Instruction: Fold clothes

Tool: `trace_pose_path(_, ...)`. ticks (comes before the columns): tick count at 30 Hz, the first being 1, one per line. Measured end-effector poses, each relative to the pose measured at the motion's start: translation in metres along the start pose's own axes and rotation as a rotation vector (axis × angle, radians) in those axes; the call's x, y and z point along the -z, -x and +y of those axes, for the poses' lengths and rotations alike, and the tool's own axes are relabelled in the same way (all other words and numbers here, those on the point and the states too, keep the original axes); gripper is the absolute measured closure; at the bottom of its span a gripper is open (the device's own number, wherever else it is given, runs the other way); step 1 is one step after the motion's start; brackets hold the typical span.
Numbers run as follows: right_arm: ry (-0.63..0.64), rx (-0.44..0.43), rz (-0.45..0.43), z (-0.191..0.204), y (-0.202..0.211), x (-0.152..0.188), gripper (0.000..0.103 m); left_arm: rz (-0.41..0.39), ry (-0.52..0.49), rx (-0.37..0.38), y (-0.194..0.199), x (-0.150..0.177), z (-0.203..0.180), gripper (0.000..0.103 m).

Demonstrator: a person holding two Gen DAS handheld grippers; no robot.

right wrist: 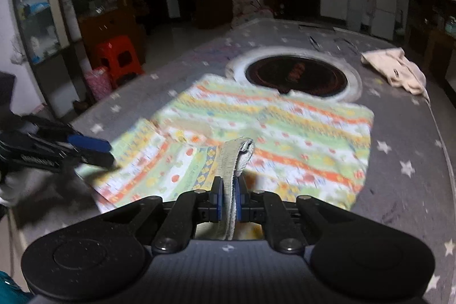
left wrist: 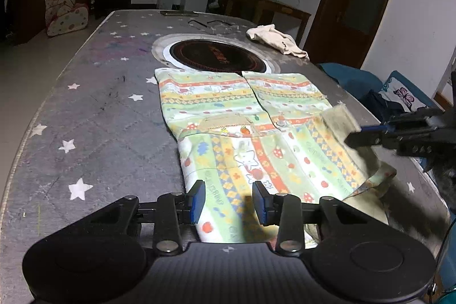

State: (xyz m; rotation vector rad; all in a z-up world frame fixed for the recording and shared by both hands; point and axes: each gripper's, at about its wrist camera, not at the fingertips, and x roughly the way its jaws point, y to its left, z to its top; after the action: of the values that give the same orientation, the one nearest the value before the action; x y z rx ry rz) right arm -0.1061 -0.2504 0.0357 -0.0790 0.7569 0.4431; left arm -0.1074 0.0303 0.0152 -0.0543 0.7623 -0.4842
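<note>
A striped, cartoon-print pair of child's pants (left wrist: pixel 242 133) lies on the grey star-patterned table (left wrist: pixel 94 110), partly folded. My left gripper (left wrist: pixel 229 201) is open and empty, hovering over the near end of the garment. My right gripper (right wrist: pixel 228 190) is shut on the pants' ribbed waistband (right wrist: pixel 230 161) and holds it lifted above the cloth; it shows at the right of the left wrist view (left wrist: pixel 356 137). The pants also show in the right wrist view (right wrist: pixel 270 133), where the left gripper (right wrist: pixel 94 151) sits at the left.
A round black hotplate (left wrist: pixel 216 56) is set into the table beyond the pants. A cream garment (left wrist: pixel 276 40) lies crumpled at the far right. A blue sofa with cushions (left wrist: pixel 399 93) stands beside the table's right edge. A red stool (right wrist: pixel 119 56) stands on the floor.
</note>
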Motion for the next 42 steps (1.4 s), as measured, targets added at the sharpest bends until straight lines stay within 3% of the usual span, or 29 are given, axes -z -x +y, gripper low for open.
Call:
trace_pose_path(11, 0.059, 0.058, -0.045, 0.002, 0.002, -0.003, 0.088, -0.030, -0.030, 0.010, -0.014, -0.031, -0.003, 0.064)
trace_pose_path(21, 0.072, 0.004, 0.058, 0.008, -0.035, 0.007, 0.087, 0.033, 0.013, -0.003, -0.055, -0.032, 0.017, 0.067)
trace_pose_path(24, 0.066, 0.006, 0.068, 0.007, -0.036, 0.010, 0.085, 0.019, 0.025, -0.008, -0.049, -0.029, 0.022, 0.072)
trace_pose_path(29, 0.078, -0.008, 0.056, 0.009, -0.021, 0.010, 0.082, -0.007, -0.007, -0.011, -0.026, -0.024, 0.017, 0.072)
trace_pose_path(33, 0.100, -0.035, 0.055, 0.017, -0.012, 0.016, 0.072, -0.004, -0.037, -0.001, -0.009, -0.009, 0.009, 0.071)
trace_pose_path(38, 0.083, -0.035, 0.075, 0.015, -0.018, 0.027, 0.071, 0.033, -0.035, -0.036, -0.010, 0.009, 0.009, 0.071)
trace_pose_path(42, 0.092, -0.029, 0.065, 0.017, -0.011, 0.027, 0.071, 0.016, -0.044, -0.058, -0.002, 0.010, 0.007, 0.070)
